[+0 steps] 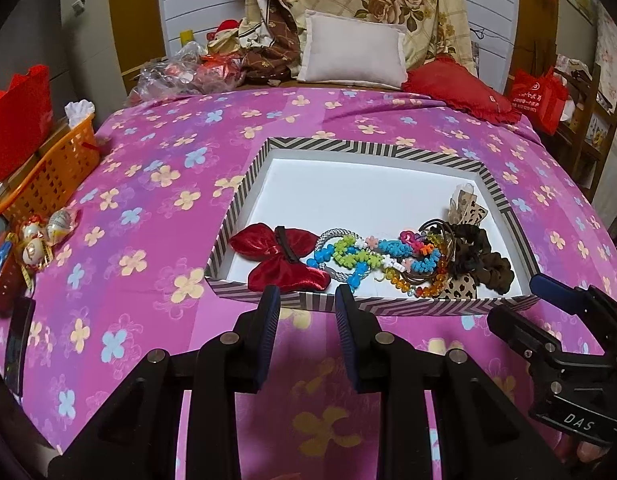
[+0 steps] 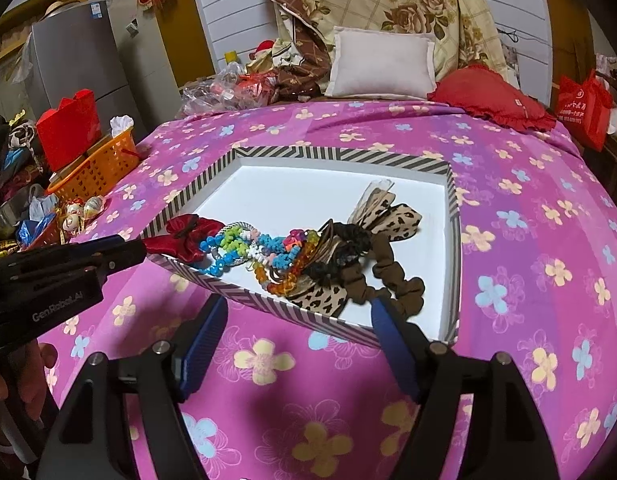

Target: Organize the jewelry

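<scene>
Both grippers hang empty before the striped tray (image 1: 388, 305). Left gripper (image 1: 306, 304) stands partly apart; right gripper (image 2: 298, 316) gapes wide, likely readying for the brown scrunchie (image 2: 392, 284) at lower centre.

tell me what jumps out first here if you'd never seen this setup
The pink flowered bedsheet fills both views. On it sits a striped-rim box with a red velvet bow, bright bead bracelets and brown scrunchies heaped along its near side.

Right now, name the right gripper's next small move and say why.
Probably ease the right gripper forward over the striped box's near rim toward the brown fabric scrunchie: its jaws stand open and empty, and the scrunchie lies nearest them.
</scene>
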